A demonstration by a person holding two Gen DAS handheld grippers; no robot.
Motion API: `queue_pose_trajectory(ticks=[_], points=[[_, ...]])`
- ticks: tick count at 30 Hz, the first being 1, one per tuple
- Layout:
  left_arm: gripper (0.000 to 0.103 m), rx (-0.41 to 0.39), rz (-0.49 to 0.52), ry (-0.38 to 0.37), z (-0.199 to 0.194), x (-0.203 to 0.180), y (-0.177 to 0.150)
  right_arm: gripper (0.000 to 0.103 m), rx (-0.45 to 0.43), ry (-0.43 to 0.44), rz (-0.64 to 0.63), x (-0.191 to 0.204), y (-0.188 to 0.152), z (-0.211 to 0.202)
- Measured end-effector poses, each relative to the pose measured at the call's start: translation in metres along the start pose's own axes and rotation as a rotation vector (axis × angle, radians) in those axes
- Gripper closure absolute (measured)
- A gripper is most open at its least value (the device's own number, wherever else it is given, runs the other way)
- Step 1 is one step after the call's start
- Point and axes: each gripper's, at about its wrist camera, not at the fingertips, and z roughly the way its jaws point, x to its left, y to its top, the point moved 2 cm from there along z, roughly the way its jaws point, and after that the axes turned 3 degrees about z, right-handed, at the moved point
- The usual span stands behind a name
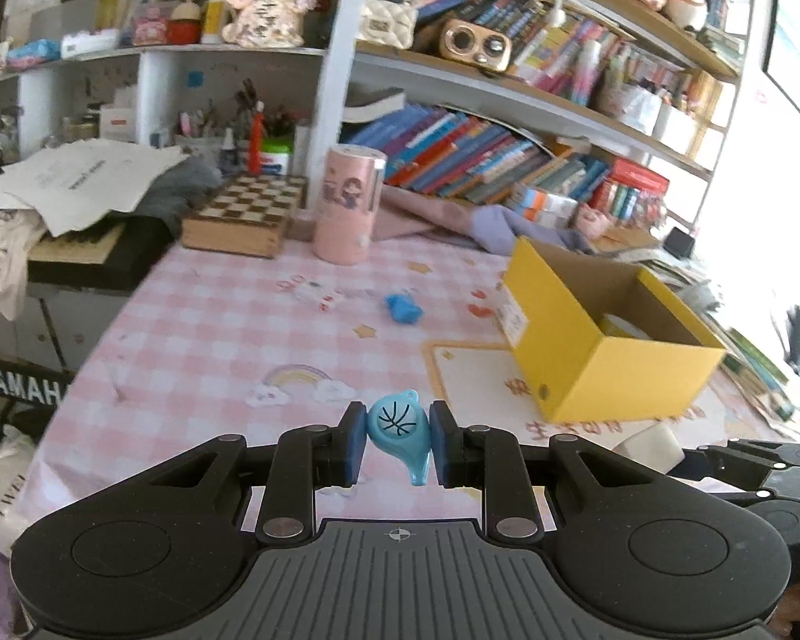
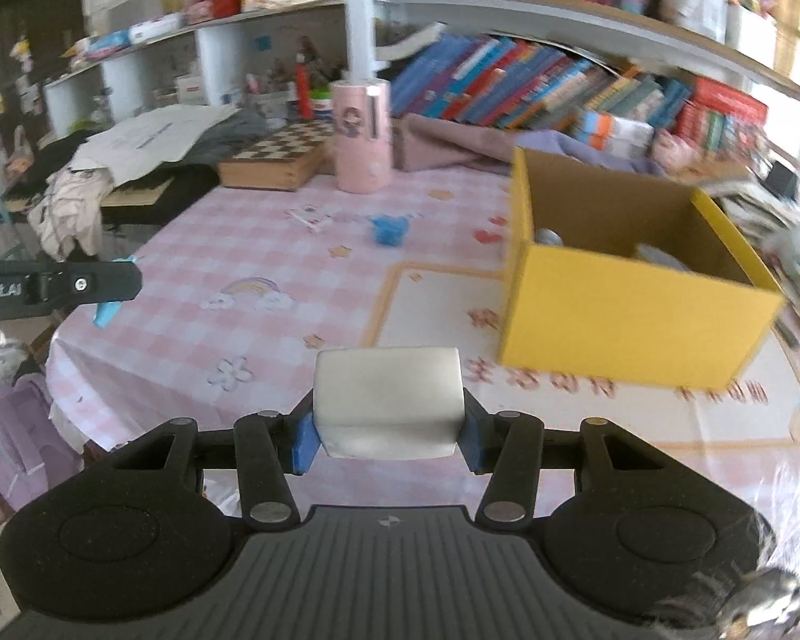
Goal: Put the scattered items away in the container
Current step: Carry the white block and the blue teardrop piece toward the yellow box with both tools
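Note:
My left gripper (image 1: pixel 398 429) is shut on a light blue whistle-shaped toy with a basketball print (image 1: pixel 398 425), held above the pink checked tablecloth (image 1: pixel 197 330). My right gripper (image 2: pixel 388 426) is shut on a white rectangular block (image 2: pixel 388 400), held above the table's near edge. The open yellow cardboard box (image 1: pixel 608 341) stands to the right ahead; in the right wrist view the box (image 2: pixel 624 309) holds a few greyish items. A small blue item (image 1: pixel 402 309) lies on the cloth left of the box, also in the right wrist view (image 2: pixel 388 229). The left gripper's finger (image 2: pixel 80 282) shows at the left.
A pink cylinder (image 1: pixel 349 202) and a chessboard box (image 1: pixel 245 213) stand at the table's back. A small white and red item (image 2: pixel 309 216) lies near them. Shelves of books (image 1: pixel 480 154) rise behind. A keyboard with clothes and papers (image 1: pixel 74 202) stands left of the table.

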Motion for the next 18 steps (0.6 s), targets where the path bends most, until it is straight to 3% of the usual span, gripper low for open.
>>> queue_pose_trajectory(ticks=[18], points=[[0.079,0.049,0.081,-0.177,0.009,-0.070,-0.014,0.056,0.035,-0.137,0.138,-0.057,-0.037,-0.040]])
